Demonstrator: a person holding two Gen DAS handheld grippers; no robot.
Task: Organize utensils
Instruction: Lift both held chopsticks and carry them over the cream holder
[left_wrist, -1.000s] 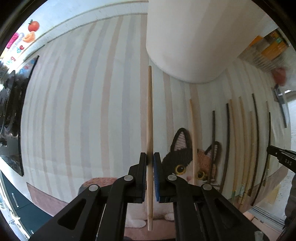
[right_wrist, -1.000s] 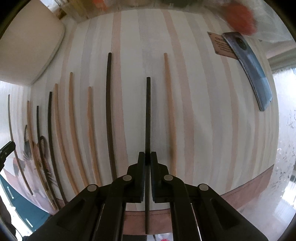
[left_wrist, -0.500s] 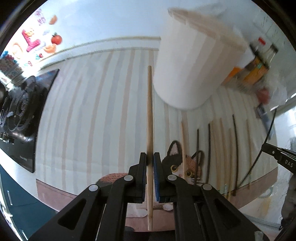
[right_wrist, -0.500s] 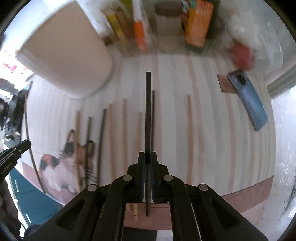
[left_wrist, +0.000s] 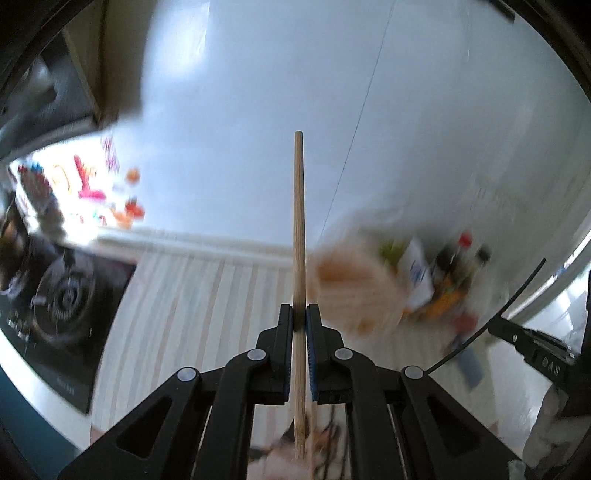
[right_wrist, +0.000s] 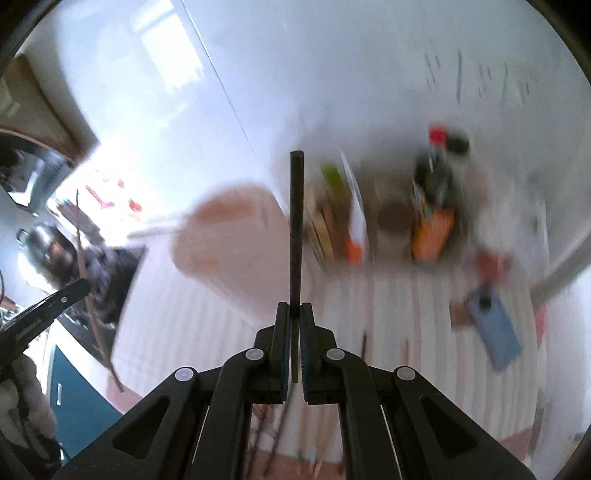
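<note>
Left wrist view: the left gripper (left_wrist: 300, 325), jaws closed tight, pinches a pale wooden chopstick (left_wrist: 299, 236) near its lower third, the stick's long axis running straight ahead along the fingers and its tip pointing up and away. A blurred beige holder cup (left_wrist: 354, 288) sits just right of the stick and a little beyond the fingertips, its mouth turned toward the camera. At the right edge of the same view, the right gripper (left_wrist: 532, 347) carries a thin black chopstick (left_wrist: 491, 317) slanting up to the right.

From the right wrist view, that gripper (right_wrist: 294, 314) is likewise clamped on the black chopstick (right_wrist: 296, 236), which points straight forward, with the cup (right_wrist: 229, 251) lying ahead and to the left of it on the striped tablecloth (right_wrist: 177, 325). Judged from both views, the left gripper is the nearer to the cup, and each stick would need tipping end-down to enter it. More chopsticks lie on the cloth nearer than the cup. Motion blur leaves the bottle labels beyond the cup and the lettering on the gripper bodies unreadable.
</note>
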